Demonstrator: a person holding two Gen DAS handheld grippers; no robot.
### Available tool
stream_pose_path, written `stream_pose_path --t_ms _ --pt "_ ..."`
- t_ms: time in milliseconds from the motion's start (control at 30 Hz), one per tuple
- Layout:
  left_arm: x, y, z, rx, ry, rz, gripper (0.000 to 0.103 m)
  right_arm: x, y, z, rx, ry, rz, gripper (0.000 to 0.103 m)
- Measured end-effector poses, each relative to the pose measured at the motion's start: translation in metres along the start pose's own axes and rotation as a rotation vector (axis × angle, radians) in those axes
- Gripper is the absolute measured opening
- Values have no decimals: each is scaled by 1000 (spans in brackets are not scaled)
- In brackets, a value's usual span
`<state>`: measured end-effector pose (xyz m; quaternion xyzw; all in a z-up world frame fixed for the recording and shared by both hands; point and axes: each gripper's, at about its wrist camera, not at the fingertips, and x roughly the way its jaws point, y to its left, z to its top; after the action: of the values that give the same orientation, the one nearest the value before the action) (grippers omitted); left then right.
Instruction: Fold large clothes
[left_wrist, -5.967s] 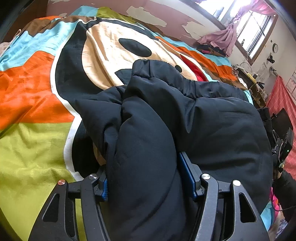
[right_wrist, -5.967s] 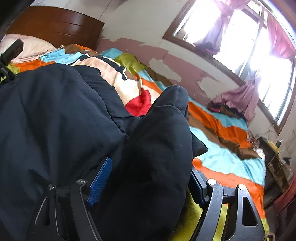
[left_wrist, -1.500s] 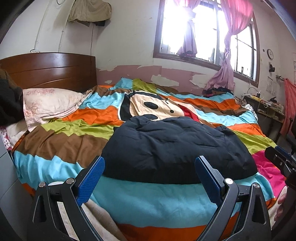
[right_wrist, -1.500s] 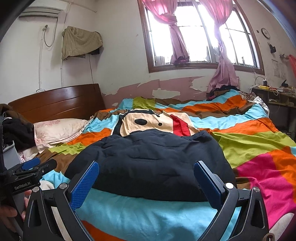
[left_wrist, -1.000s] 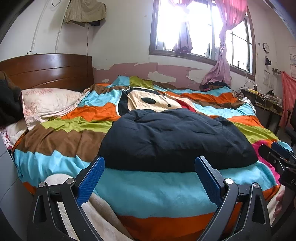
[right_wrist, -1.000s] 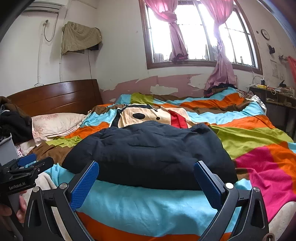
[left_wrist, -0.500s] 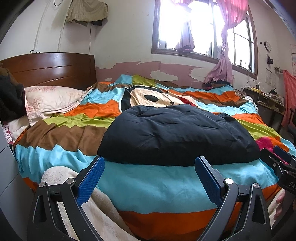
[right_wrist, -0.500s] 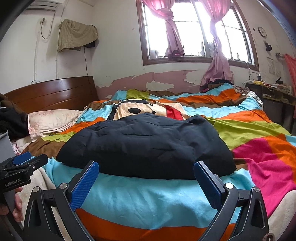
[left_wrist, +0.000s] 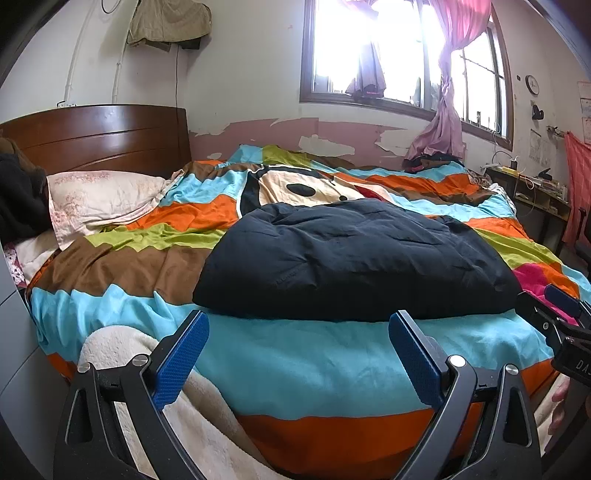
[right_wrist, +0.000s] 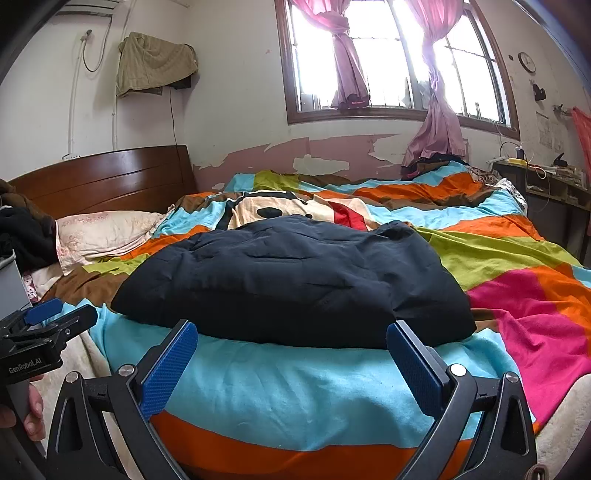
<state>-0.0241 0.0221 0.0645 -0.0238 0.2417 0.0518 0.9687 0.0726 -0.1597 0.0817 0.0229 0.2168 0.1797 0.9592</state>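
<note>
Left wrist view: the folded dark padded jacket (left_wrist: 354, 262) lies straight ahead on the striped bedspread (left_wrist: 295, 354), long axis crosswise — both the left gripper (left_wrist: 297, 354) and right gripper (right_wrist: 291, 363) splayed, empty, short of it, about equally near.

The puffy dark navy jacket (left_wrist: 354, 262) lies apparently folded, flat on the striped bedspread (left_wrist: 303, 365).

Far edge of the dark jacket (left_wrist: 351, 258) hidden behind its own bulk; folds beneath not visible. Bedspread (left_wrist: 295, 362) cut off below both tools. Clock (right_wrist: 526, 62) far right of the tool: face too small to read.
</note>
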Motion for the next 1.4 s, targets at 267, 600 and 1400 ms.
stream_pose_path --t_ms 267,600,1400 --pt "0 1 0 10 -10 -2 95 0 0 -1 0 4 2 103" --pt "0 1 0 12 -14 -3 95 1 1 -1 1 4 1 103" --pt "-1 0 -1 11 -13 -1 95 1 2 -1 1 4 2 103"
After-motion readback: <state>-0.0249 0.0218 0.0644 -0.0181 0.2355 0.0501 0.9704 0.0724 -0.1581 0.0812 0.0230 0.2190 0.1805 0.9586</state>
